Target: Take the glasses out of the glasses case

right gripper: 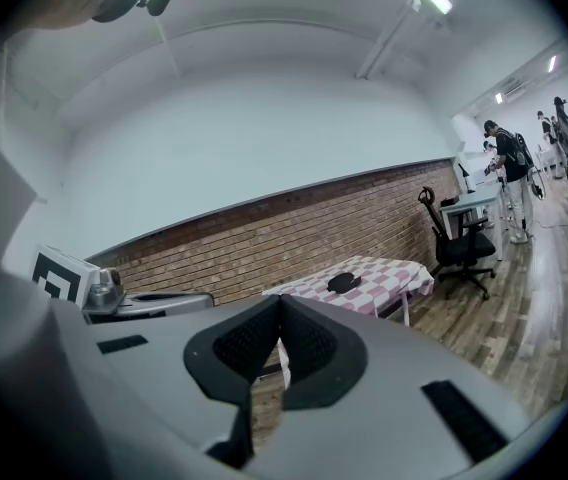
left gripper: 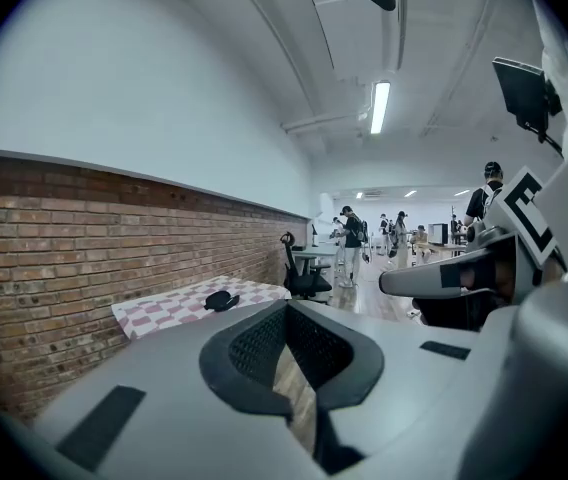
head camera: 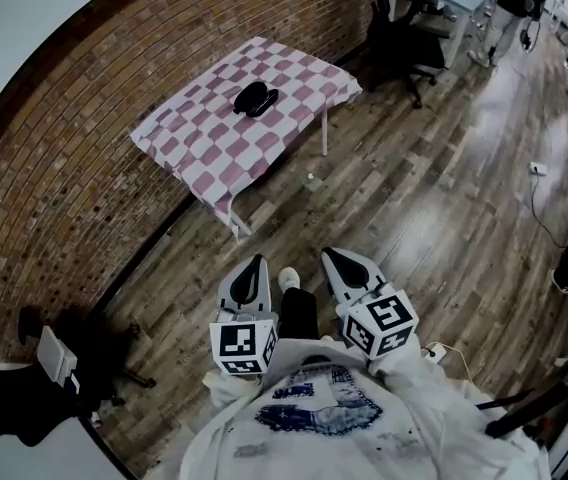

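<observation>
Since the glasses case (head camera: 255, 99) sits on the checkered counter (head camera: 199, 143) well ahead, nothing's started — left gripper (head camera: 254, 268) and right gripper (head camera: 339, 261) are both closed up, holding nothing. Reaching it, opening it and emptying it are all left to do.

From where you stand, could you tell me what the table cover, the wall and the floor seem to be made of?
Table cover: probably matt cloth, checked pink and white; its edges hang in folds. Wall: bare brick, mortar lines showing. Floor: wood planks or wood-look laminate, glossy, since it reflects light.

Grey grippers (head camera: 258, 262) (head camera: 330, 255), black-and-white marker cubes (head camera: 244, 344) (head camera: 380, 324), white printed shirt (head camera: 314, 423)
</observation>
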Demonstrator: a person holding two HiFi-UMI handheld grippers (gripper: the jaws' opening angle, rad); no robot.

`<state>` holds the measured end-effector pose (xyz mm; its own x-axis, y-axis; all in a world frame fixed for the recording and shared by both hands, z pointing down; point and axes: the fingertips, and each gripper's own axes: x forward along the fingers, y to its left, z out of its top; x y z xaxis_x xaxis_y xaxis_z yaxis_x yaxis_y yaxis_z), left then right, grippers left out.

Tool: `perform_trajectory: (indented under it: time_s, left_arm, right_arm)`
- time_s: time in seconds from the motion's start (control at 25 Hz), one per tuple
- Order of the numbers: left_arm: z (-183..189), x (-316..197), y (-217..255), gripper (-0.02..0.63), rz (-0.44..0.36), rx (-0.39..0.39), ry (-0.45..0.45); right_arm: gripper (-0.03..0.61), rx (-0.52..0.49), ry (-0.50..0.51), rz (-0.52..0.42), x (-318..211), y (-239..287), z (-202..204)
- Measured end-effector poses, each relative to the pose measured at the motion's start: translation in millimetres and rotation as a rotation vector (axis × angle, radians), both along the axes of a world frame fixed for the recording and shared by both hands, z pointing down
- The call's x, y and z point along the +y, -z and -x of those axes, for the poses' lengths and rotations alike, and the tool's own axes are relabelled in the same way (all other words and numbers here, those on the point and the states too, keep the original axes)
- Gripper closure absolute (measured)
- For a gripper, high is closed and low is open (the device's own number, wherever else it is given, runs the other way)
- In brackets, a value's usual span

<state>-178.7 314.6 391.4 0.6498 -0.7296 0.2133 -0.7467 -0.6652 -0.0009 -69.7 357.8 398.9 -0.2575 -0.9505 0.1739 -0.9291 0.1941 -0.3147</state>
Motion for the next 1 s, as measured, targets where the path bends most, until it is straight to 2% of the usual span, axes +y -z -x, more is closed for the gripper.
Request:
perform_trajectory:
  time_s: [0.36, 0.68, 1.0]
  left_arm:
    - [-15, -75, -14, 0.606, 0.021, 0.03, -0.004]
    - [-25, -174, -16, 0.606, 0.04, 0.03, -0.011]
    - [-16, -271, -15, 0.606, 0.063, 0.012, -0.009]
  right_arm:
    - [0.565, 0.035, -0.014, 0.034, -65, -13, -18]
    - [0.565, 0.047, 0.003, 0.061, -165, -14, -20]
    - [0.565, 0.039, -0.014, 0.077, -267, -12, -20]
